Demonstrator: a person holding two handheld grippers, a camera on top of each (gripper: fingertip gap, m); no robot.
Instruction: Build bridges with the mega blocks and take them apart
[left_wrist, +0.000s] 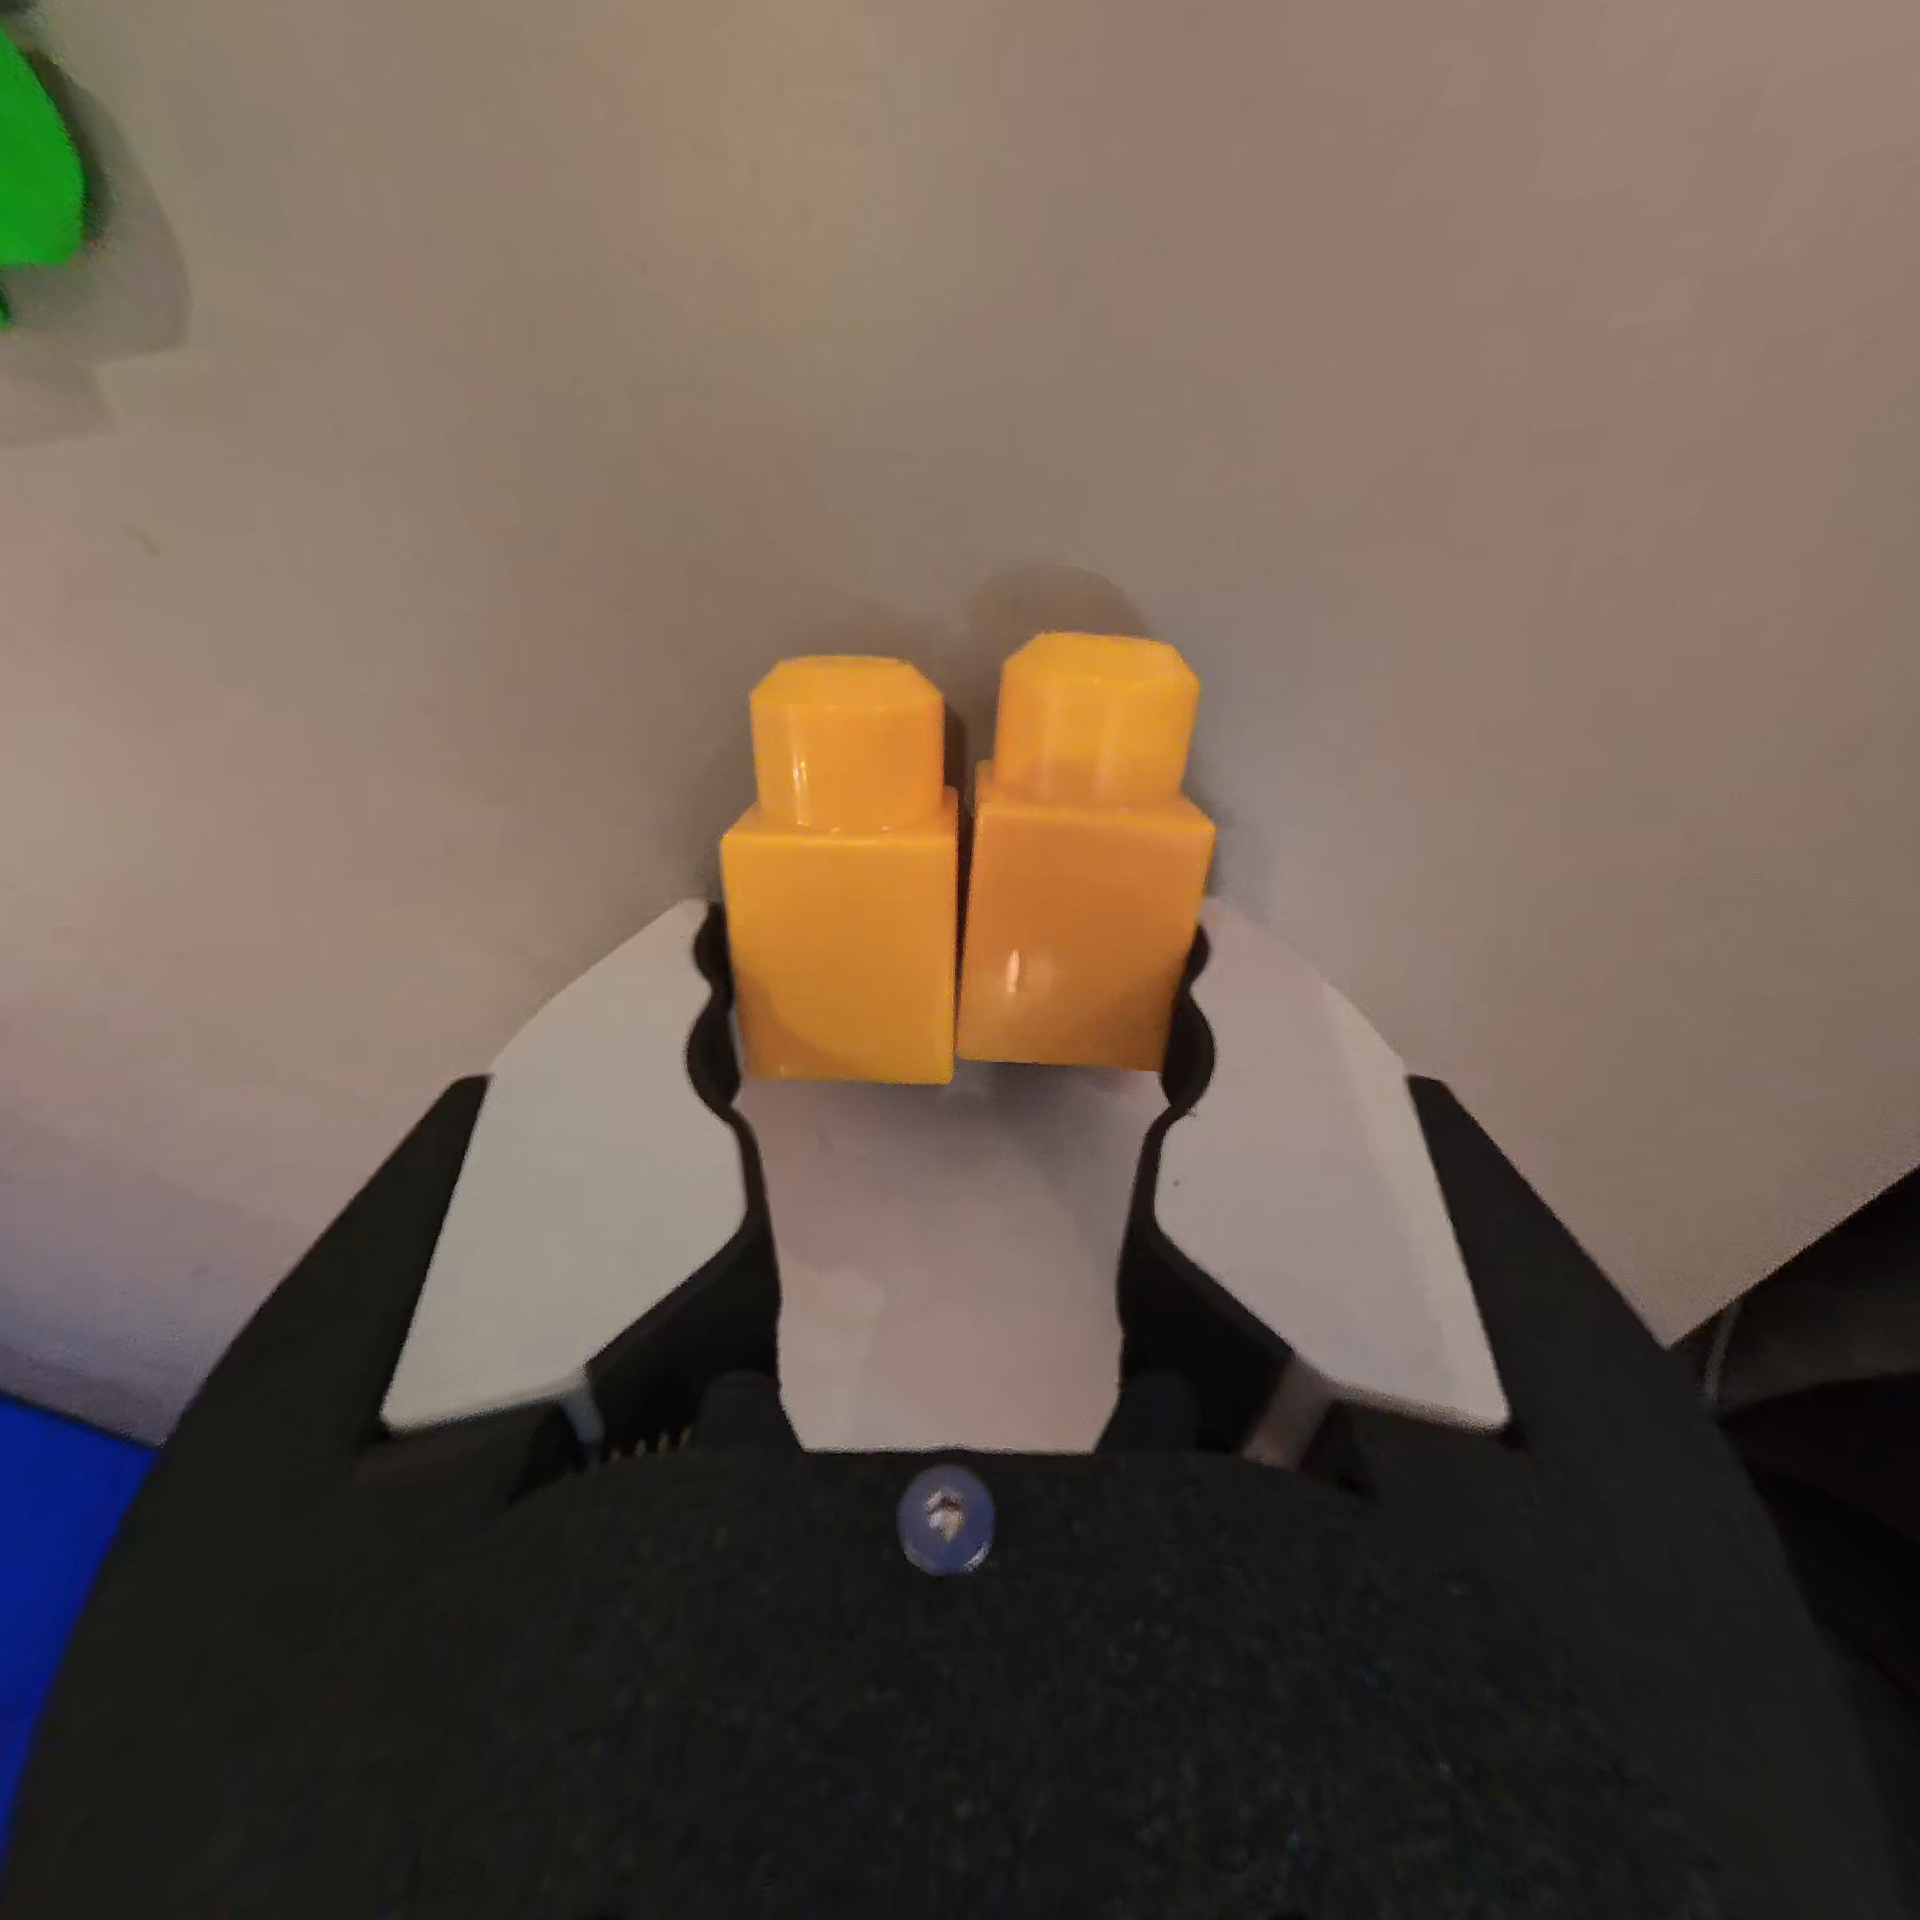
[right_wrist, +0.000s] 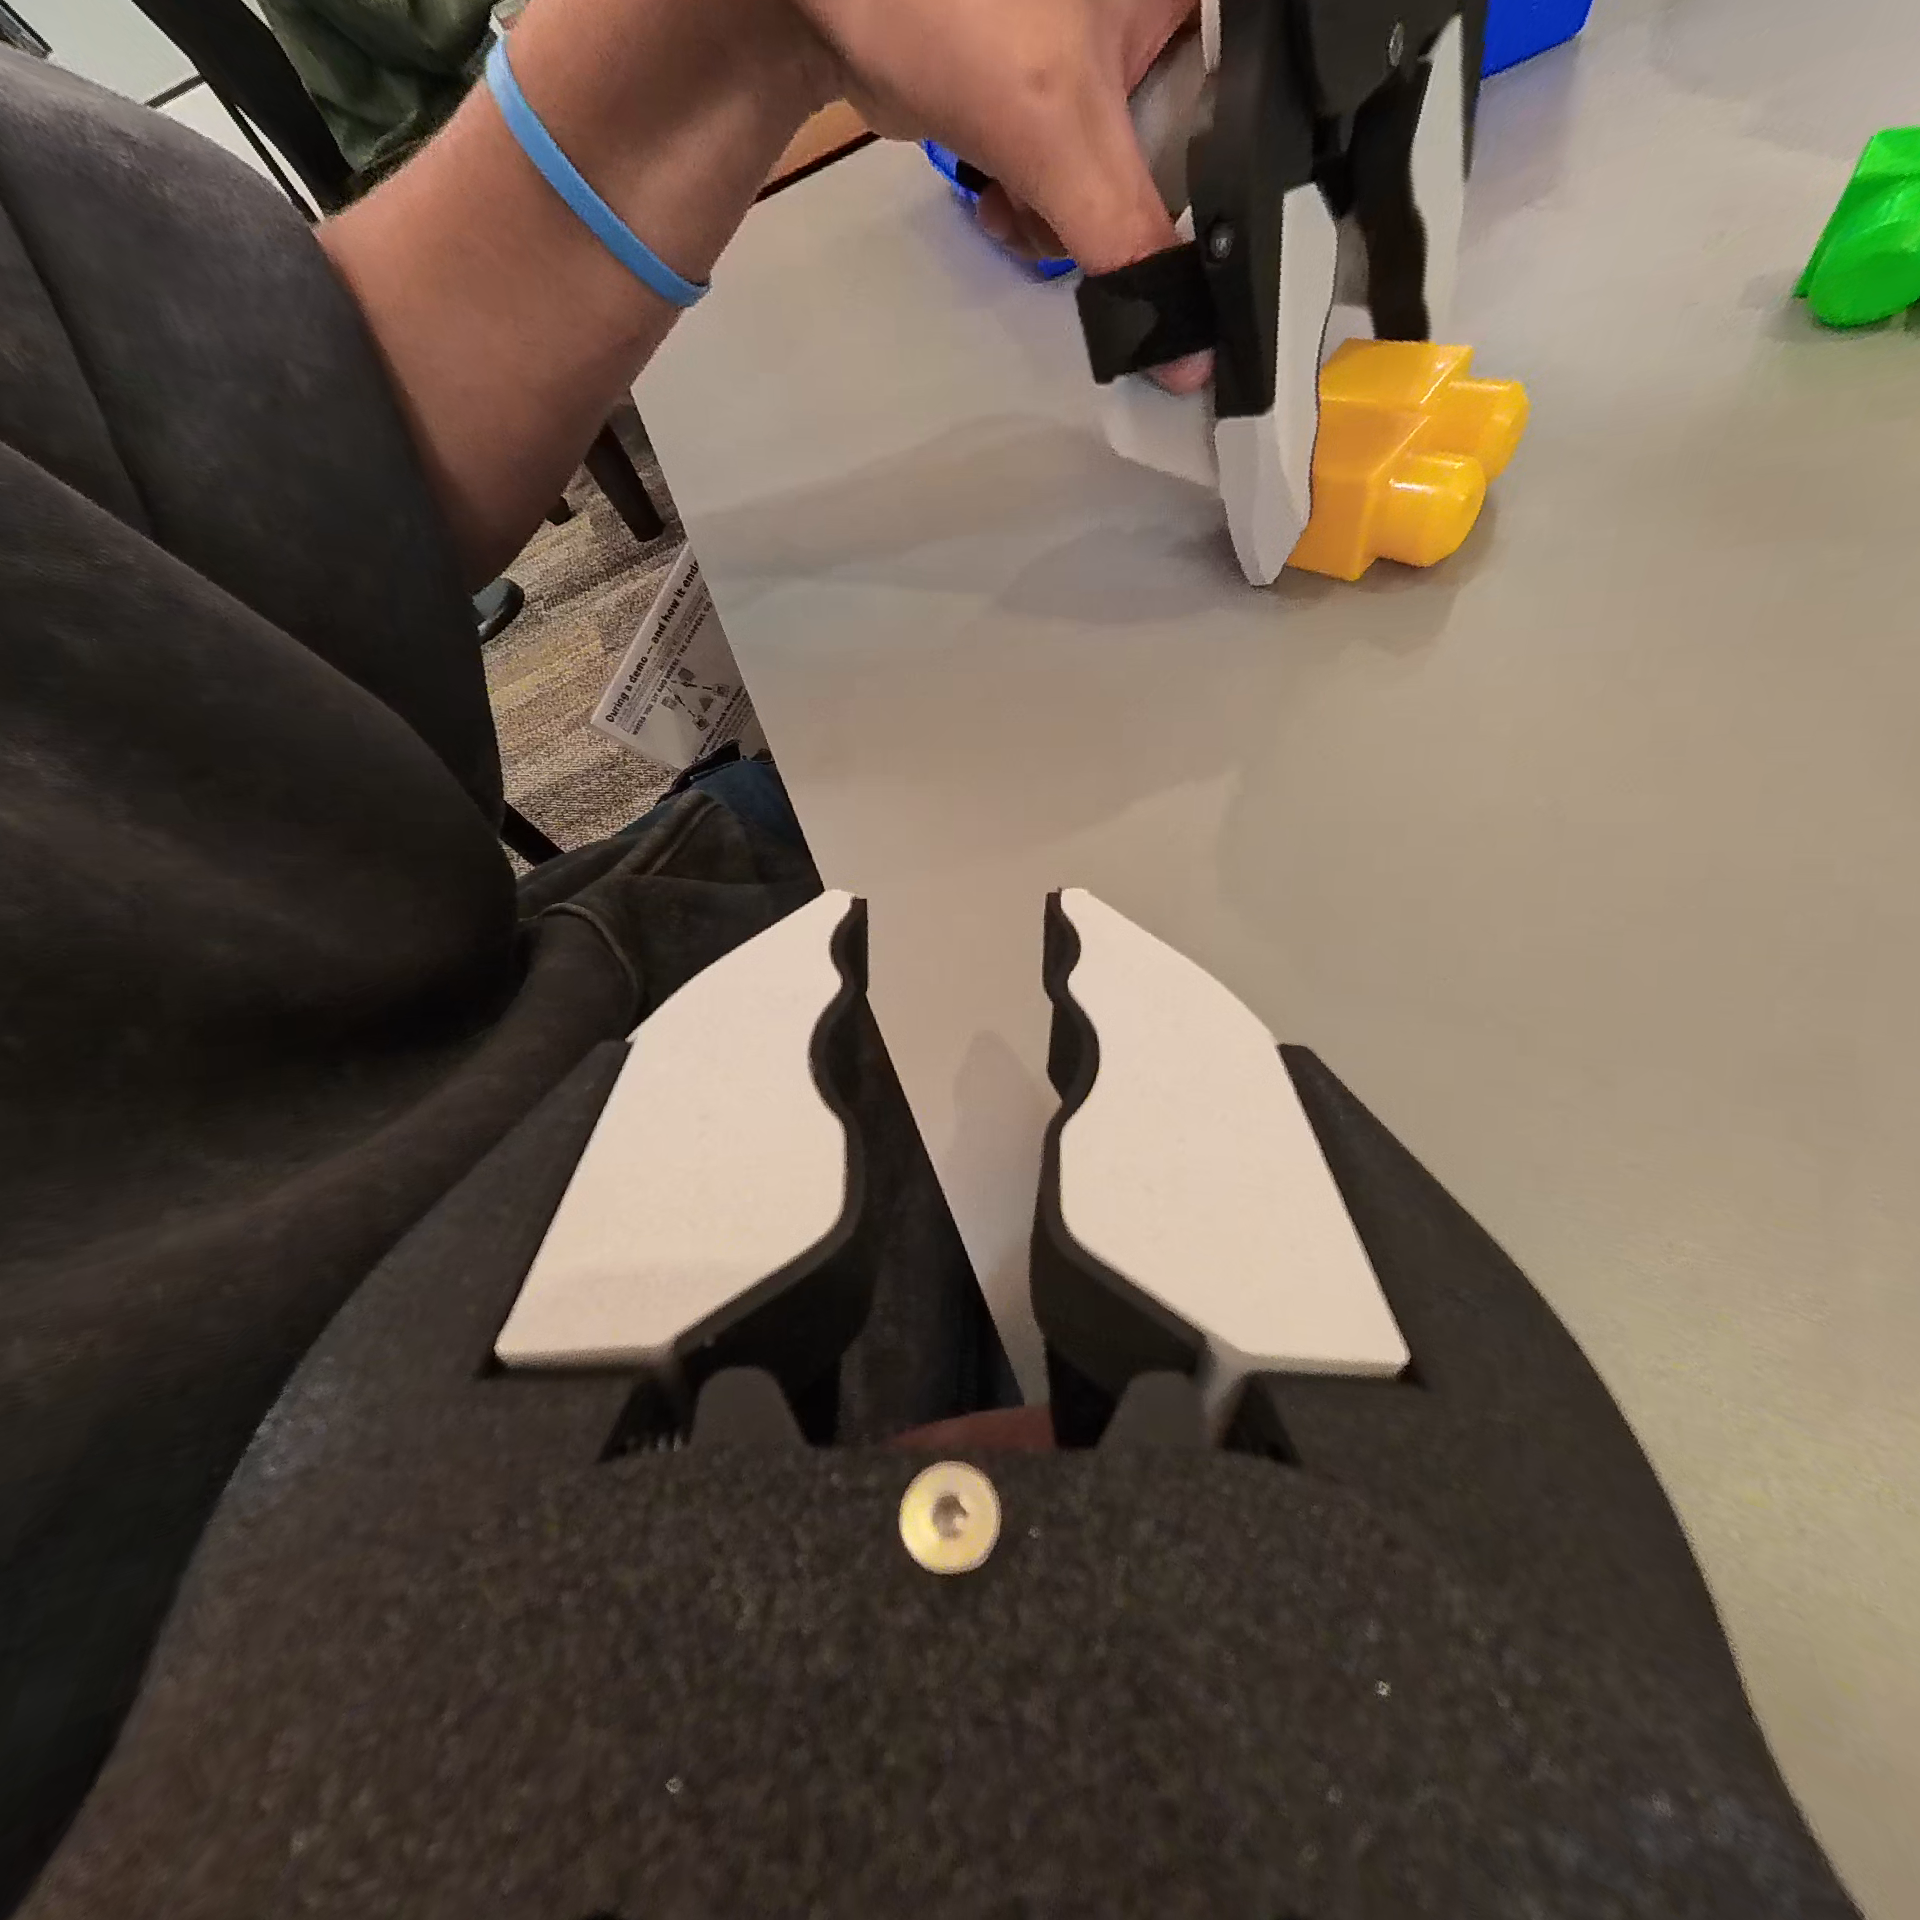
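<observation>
- Left gripper: I have it clenched on two orange single-stud blocks at once. They lie side by side on the grey table, studs pointing away from me, and the pads press on their outer side faces.
- Grip check: in the left wrist view the right-hand block sits slightly skewed against its neighbour. My judgement is that the pair should be squeezed evenly and kept flat on the table, so that neither block pivots out.
- Next move, as I judge it: slide or lift the pair slowly — a fast lift risks dropping one block, since only side pressure joins them.
- Other parts: a green block lies well apart from the orange pair, and a blue object, partly hidden, sits at the table edge near my left hand.
- Right gripper: released, jaws apart, nothing between them; it hovers low over the near table edge, clear of the blocks.
- Writing: a printed sheet lies on the carpet below the table — it bears text and small diagrams. No brand mark shows on any block.
</observation>
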